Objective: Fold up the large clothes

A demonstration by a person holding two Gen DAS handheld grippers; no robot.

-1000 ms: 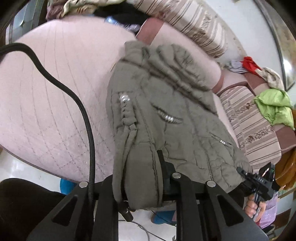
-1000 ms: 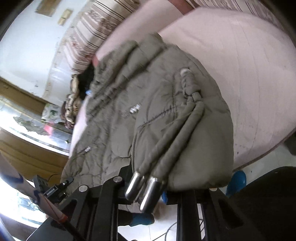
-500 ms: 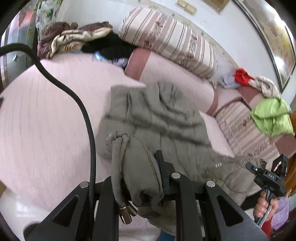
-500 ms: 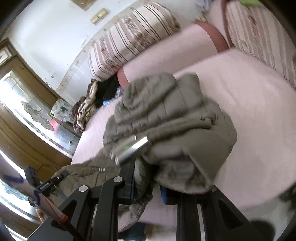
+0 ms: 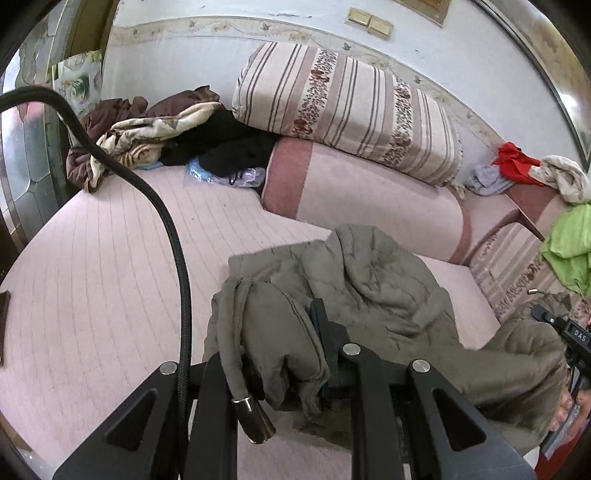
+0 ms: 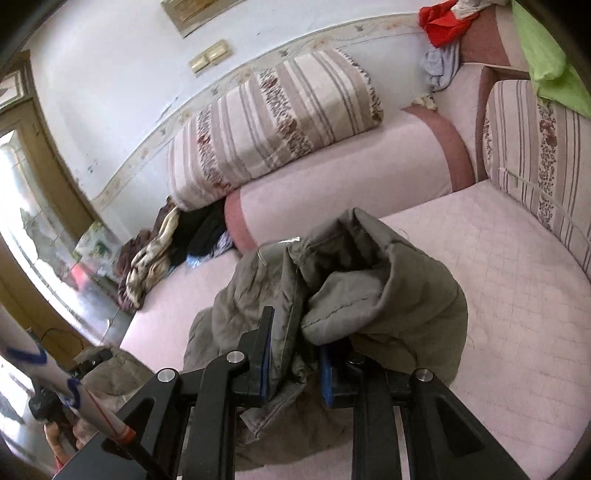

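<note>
In the left wrist view, a black cable (image 5: 173, 251) is seen curving down the left of the frame over the pink quilted bed (image 5: 92, 277). At the upper left, a heap of brown and patterned blankets (image 5: 136, 136) is piled against the wall. At lower centre, the left tongs (image 5: 280, 365) are closed on a bunched fold of the olive padded jacket (image 5: 369, 291), and a drawcord with a metal tip (image 5: 255, 417) is hung beside one finger. The jacket is spread crumpled across the middle of the bed, below a striped bolster (image 5: 351, 110). A green garment (image 5: 569, 247) is seen at the right edge.

In the right wrist view, the right tongs (image 6: 295, 354) are clamped on another thick fold of the jacket at lower centre, with the rest mounded just above them on the bed. The red cloth (image 6: 443, 26) is seen at the upper right.
</note>
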